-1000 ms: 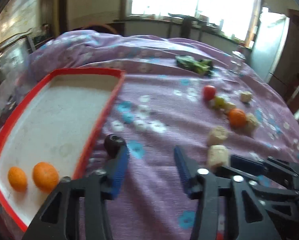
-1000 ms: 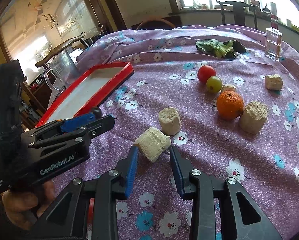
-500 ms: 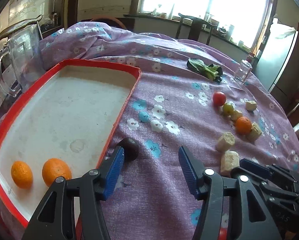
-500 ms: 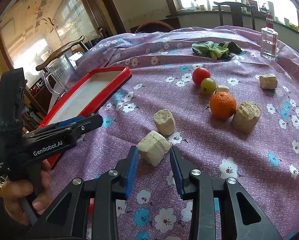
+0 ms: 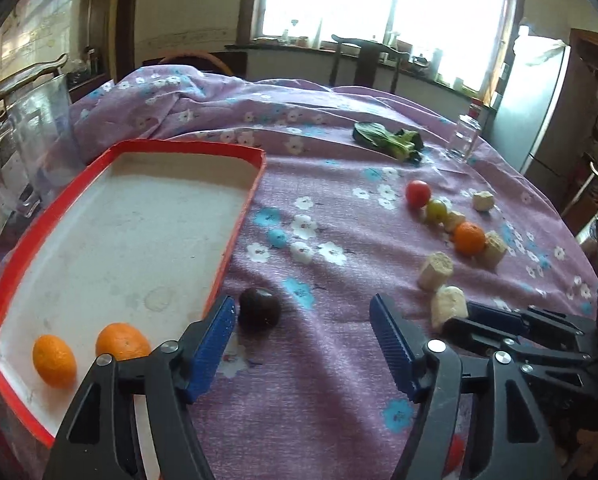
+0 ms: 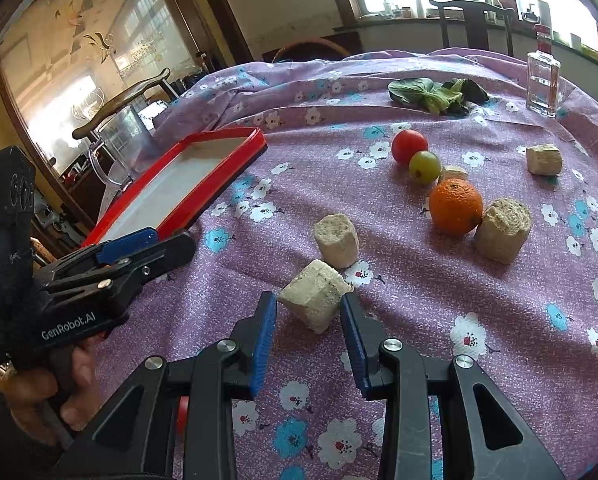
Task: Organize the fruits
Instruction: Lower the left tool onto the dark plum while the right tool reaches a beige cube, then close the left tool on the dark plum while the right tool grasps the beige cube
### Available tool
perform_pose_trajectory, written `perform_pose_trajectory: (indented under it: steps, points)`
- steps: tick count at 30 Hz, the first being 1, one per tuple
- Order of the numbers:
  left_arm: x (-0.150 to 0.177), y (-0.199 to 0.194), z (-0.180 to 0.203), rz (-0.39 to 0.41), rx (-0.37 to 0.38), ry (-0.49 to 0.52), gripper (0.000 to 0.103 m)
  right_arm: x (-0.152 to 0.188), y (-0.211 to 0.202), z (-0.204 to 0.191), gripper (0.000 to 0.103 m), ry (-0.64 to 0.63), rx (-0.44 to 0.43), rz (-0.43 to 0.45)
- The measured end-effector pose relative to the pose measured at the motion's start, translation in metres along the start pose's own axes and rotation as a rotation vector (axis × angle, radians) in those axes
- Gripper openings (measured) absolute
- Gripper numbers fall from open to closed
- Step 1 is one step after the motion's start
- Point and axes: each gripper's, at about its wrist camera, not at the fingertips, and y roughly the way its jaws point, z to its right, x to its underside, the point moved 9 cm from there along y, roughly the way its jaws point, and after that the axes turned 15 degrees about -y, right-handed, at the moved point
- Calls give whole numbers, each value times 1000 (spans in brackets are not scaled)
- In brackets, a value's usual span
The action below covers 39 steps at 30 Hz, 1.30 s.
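A red-rimmed tray [image 5: 239, 216] lies at the left with two oranges [image 5: 121, 342] in its near corner. A dark plum [image 5: 259, 307] sits on the purple cloth just outside the tray rim, by the left finger of my open, empty left gripper [image 5: 301, 340]. A red tomato [image 6: 409, 145], a green fruit [image 6: 424, 166] and an orange [image 6: 455, 205] lie further right. My right gripper [image 6: 309, 334] is open, its jaws on either side of a beige block [image 6: 315, 295] without gripping it.
More beige blocks [image 6: 336, 235] stand among the fruit. Leafy greens [image 6: 435, 94] and a small glass bottle [image 6: 543, 82] are at the back. A clear jug [image 5: 27, 148] stands behind the tray. The left gripper [image 6: 111, 264] shows in the right wrist view.
My left gripper has pulled back and risen, and its jaws have opened wider; the plum now lies further ahead of the left finger. The right gripper has barely moved.
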Motion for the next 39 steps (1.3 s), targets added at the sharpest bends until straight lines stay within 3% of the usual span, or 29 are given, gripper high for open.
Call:
perform_pose_trajectory:
  steps: [3,10,11,13,14,15,16,19,21,22,23,27,29,30,33,39]
  points:
    - [0,4,-1,-13,-7,-14,71,-1,1,-1,35,-4,5,-2]
    - [2,28,17,-16,-117,90,68,0,3,-2,35,-15,17,-4]
    - [4,34,18,-49,-112,96,59,0,3,-1,34,-16,22,-4]
    - [3,42,12,-43,-181,111,51,0,2,-1,33,-16,21,-2]
    - [0,43,9,-37,-185,107,42,0,2,-1,32,-15,22,0]
    - [-2,41,5,-34,-182,92,30,0,0,-1,31,-15,26,2]
    - [-5,39,1,-36,-171,75,24,0,-1,-1,28,-14,30,4]
    - [-9,30,-8,-57,-94,15,23,-3,-8,-1,24,-11,33,17]
    - [-10,24,-8,-42,-99,26,22,-5,-13,-3,22,-15,35,25]
    - [-10,21,-7,-32,-100,32,22,-6,-15,-4,10,-18,34,29]
    - [-10,16,-7,-28,-95,31,22,-7,-18,-5,8,-21,33,32]
    - [-8,-2,-6,-21,-34,10,22,-10,-24,-11,6,-43,42,33]
    - [-3,-13,-6,-9,-29,27,22,-9,-25,-11,7,-35,50,34]
    - [0,-18,-6,-7,-21,33,22,-7,-26,-9,13,-15,51,38]
    - [9,-32,-10,-6,3,37,22,-2,-29,-7,42,26,42,53]
    - [19,-60,-18,-2,37,22,22,-2,-19,-19,42,-12,38,26]
